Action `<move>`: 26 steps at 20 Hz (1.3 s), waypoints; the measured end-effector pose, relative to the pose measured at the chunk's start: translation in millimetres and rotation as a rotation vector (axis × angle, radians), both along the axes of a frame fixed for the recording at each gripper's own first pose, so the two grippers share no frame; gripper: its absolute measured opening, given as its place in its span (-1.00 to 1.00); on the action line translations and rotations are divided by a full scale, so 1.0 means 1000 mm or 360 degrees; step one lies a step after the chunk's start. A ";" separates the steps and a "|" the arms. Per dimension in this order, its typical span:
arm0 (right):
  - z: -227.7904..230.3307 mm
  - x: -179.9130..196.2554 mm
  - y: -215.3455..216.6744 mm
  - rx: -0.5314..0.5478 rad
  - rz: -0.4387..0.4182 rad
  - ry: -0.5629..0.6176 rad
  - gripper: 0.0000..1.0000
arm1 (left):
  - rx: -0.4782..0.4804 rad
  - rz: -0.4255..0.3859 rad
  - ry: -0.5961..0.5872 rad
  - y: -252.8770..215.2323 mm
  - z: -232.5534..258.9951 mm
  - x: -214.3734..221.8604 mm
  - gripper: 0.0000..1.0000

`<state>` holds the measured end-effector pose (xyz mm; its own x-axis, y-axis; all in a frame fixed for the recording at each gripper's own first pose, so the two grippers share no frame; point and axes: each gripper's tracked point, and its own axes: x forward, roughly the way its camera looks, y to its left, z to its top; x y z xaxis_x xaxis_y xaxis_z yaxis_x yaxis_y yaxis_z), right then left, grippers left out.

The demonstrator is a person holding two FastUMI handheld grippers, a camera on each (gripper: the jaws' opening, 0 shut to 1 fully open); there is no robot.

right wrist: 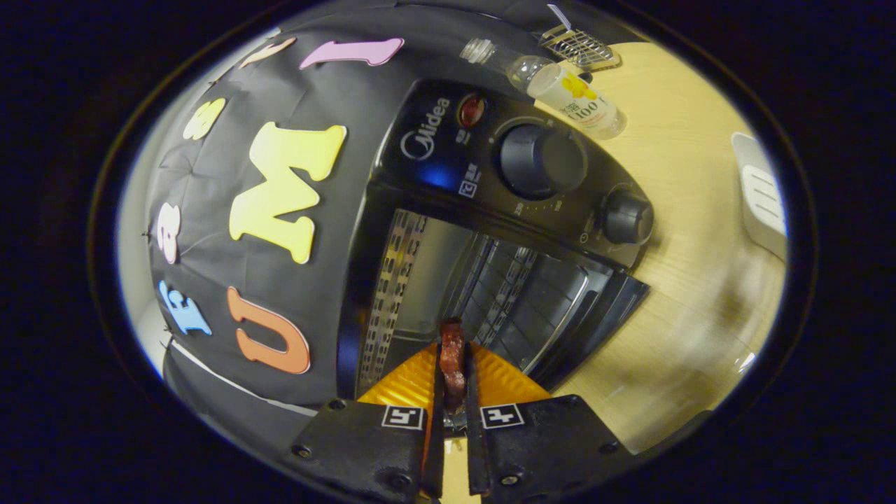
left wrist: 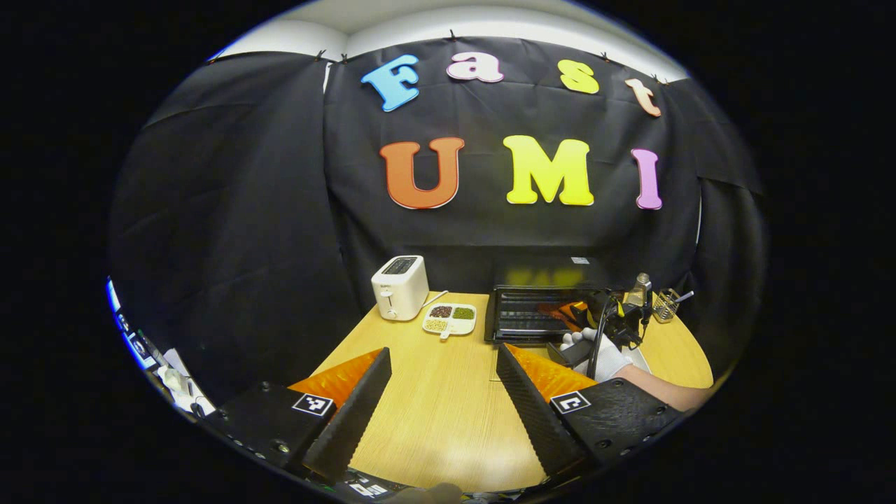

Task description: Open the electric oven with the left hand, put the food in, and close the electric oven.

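Observation:
The black electric oven stands at the back of the wooden table with its door down. My left gripper hovers open over the table in front of it, holding nothing. In the left gripper view a white-gloved hand holds the right gripper at the oven's mouth. In the right gripper view, which is turned sideways, my right gripper is shut on a thin reddish-brown strip of food. The strip's tip is at the open oven cavity, beside the lowered door.
A white toaster and a divided dish of beans sit left of the oven. A bottle and a wire holder stand on its right. Two knobs sit on the oven's panel. A white item lies near the table's edge.

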<state>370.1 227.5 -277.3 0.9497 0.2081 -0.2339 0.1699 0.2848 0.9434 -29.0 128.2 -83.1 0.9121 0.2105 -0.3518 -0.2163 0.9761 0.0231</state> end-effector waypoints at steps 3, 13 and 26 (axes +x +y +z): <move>-0.016 0.011 0.007 -0.0069 0.0014 0.0044 -0.63 | 0.0026 0.0060 0.0027 0.009 -0.002 -0.001 0.94; -0.023 0.006 0.002 -0.0788 0.0202 0.0021 0.73 | 0.0012 0.0035 0.0032 -0.001 -0.006 0.005 0.94; -0.018 0.000 0.009 -0.1393 0.0394 -0.0085 0.96 | -0.0017 0.0044 0.0053 -0.002 -0.014 0.004 0.94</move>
